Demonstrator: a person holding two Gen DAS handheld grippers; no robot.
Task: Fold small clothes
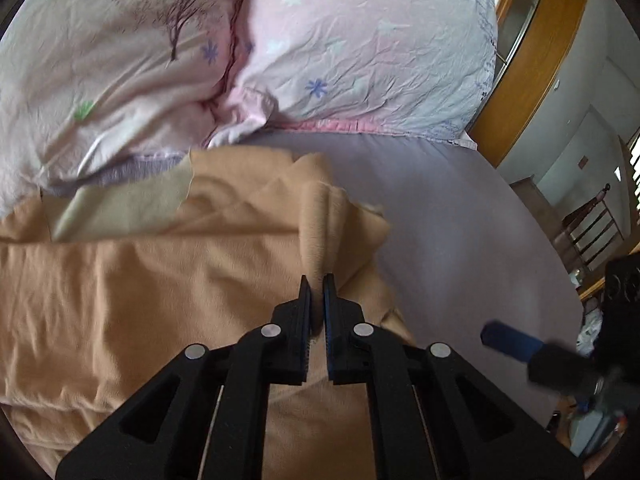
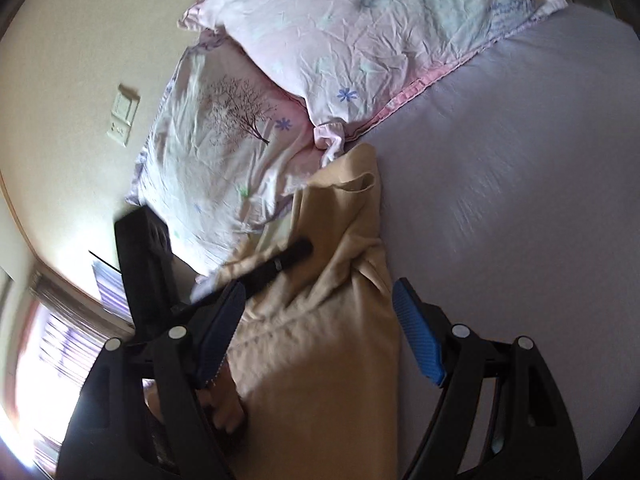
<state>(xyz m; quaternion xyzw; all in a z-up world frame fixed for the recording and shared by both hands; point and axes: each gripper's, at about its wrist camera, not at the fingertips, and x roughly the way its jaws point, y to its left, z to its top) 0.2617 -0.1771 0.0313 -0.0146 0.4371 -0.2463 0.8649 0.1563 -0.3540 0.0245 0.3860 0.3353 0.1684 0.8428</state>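
We have the left tongs (image 1: 317, 280) clenched on a raised ridge of the tan garment (image 1: 160, 280), a soft, slightly fuzzy piece that lies on the lavender bed sheet (image 1: 460, 220) just below the two pink floral pillows (image 1: 360, 48); its paler inner face shows along the far edge in the left wrist view. The right tongs (image 2: 320, 324) are spread wide and grasp nothing, hanging over the near part of the same garment, with one blue pad (image 2: 418, 336) above the cloth's right border. In the right wrist view the garment runs as a long strip from the pillows toward us, its far end curling open in a loop. As we judge it, the step in hand is carrying the pinched fold across, and to do it well we should keep the left grip low on the ridge so both layers travel together, bring the right tongs down on the matching edge before pulling, and lay the fold square to the strip's long sides instead of dragging the whole piece over the sheet. We see no containers here, no basket, box or drawer, so nothing is held in any.
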